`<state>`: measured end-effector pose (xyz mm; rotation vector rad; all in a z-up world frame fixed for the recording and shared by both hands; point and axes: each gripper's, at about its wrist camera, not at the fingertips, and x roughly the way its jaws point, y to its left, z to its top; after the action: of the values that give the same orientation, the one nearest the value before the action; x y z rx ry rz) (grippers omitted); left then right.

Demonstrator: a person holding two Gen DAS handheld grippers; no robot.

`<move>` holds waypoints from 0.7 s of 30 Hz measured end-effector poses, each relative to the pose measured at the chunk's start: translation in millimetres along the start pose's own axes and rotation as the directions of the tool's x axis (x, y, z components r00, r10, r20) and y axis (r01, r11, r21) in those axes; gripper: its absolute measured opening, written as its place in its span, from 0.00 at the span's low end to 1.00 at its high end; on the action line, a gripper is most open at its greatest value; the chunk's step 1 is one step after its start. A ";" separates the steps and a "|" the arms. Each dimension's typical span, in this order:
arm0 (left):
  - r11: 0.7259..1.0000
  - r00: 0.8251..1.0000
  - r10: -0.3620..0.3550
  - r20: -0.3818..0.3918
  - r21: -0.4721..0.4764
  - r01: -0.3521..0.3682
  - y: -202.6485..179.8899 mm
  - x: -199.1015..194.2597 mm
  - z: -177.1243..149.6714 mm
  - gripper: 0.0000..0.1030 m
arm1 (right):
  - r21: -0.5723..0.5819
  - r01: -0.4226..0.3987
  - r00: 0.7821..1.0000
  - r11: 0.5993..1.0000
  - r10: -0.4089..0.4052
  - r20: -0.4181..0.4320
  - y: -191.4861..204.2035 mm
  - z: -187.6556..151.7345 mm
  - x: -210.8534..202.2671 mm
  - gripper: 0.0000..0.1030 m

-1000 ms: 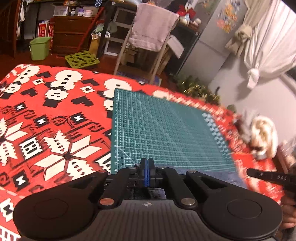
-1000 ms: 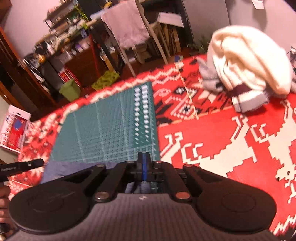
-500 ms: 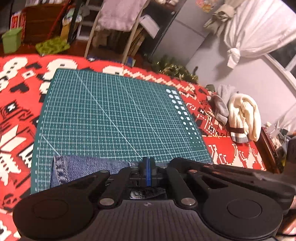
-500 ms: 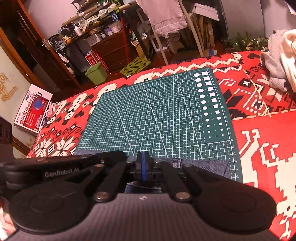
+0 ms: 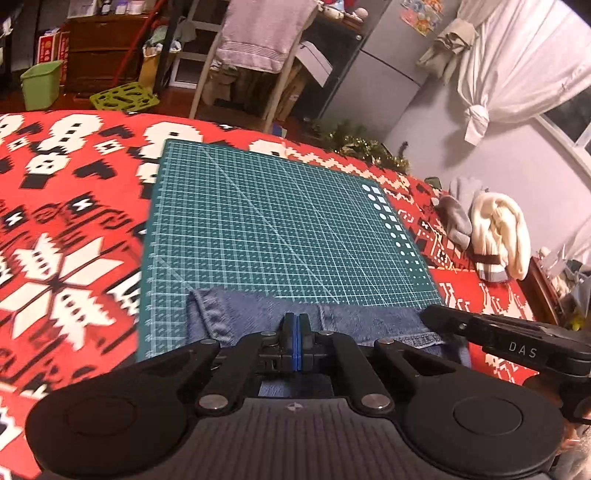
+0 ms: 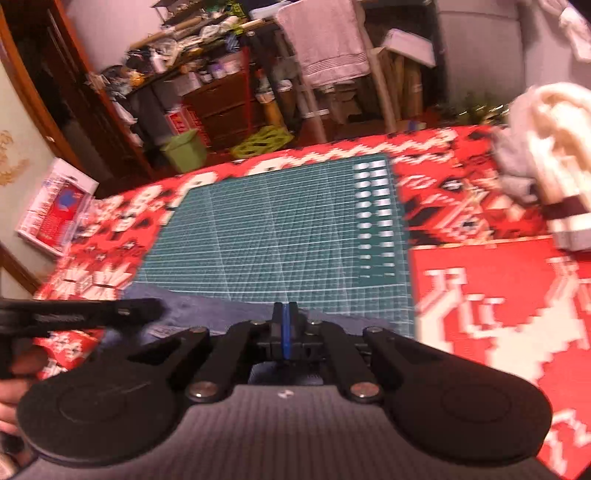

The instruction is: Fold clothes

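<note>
Both grippers are clamped tight, their blue-edged fingers pressed together with denim beneath them. From the left wrist view, the left gripper (image 5: 294, 334) pinches the near edge of a piece of blue denim clothing (image 5: 258, 314) that lies along the near end of a green cutting mat (image 5: 280, 229). A stitched hem of the denim shows on the left, on the mat, and another hem shows at the right by the tip of the right gripper (image 5: 439, 314), which reaches in from the right side of that view, lettered "DAS".

In the right wrist view, which is blurred, the right gripper (image 6: 283, 334) is likewise closed on the denim, whose blue cloth spreads across the near end of the mat to the left, under the left gripper (image 6: 147, 310) that enters from the left edge. Part of a hand (image 6: 11, 391) shows at the lower left of that view.

The mat lies on a red, white and black patterned blanket (image 5: 62, 236). To the right, well apart from the mat, a pile holds a cream knitted garment (image 5: 498, 229) and a grey garment (image 5: 458, 218) touching it. Beyond the blanket stand a chair draped with a pinkish towel (image 5: 264, 33), a green bin (image 5: 40, 85) and a lime-green perforated panel (image 5: 123, 96) on the floor.
</note>
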<state>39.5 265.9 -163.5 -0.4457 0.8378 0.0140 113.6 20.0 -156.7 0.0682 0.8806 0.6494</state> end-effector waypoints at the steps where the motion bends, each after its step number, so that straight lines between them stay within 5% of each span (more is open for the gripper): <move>1: 1.000 1.000 0.008 0.005 0.002 -0.008 -0.6 -4.1 -0.6 0.02 | 0.004 0.015 1.000 1.000 -0.015 0.002 -1.0 -0.7 -5.6 0.00; 9: 0.985 0.985 -0.170 -0.026 0.001 0.170 -30.3 -10.4 -13.2 0.01 | -0.008 -0.035 0.999 0.999 0.034 -0.025 18.9 -17.0 -14.3 0.00; 14: 0.991 0.990 -0.124 -0.069 0.034 0.127 -36.4 6.4 -30.2 0.02 | -0.046 -0.067 0.996 0.997 0.064 -0.063 38.1 -31.0 -4.8 0.00; 21: 0.994 0.994 -0.102 -0.051 0.024 0.103 -20.7 -12.9 -35.4 0.03 | 0.010 -0.029 0.999 1.000 0.030 -0.046 2.6 -37.8 -28.1 0.00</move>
<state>9.3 235.5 -167.0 -0.4654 0.8618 -0.1029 71.6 -1.2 -160.9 0.0749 0.9282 0.6769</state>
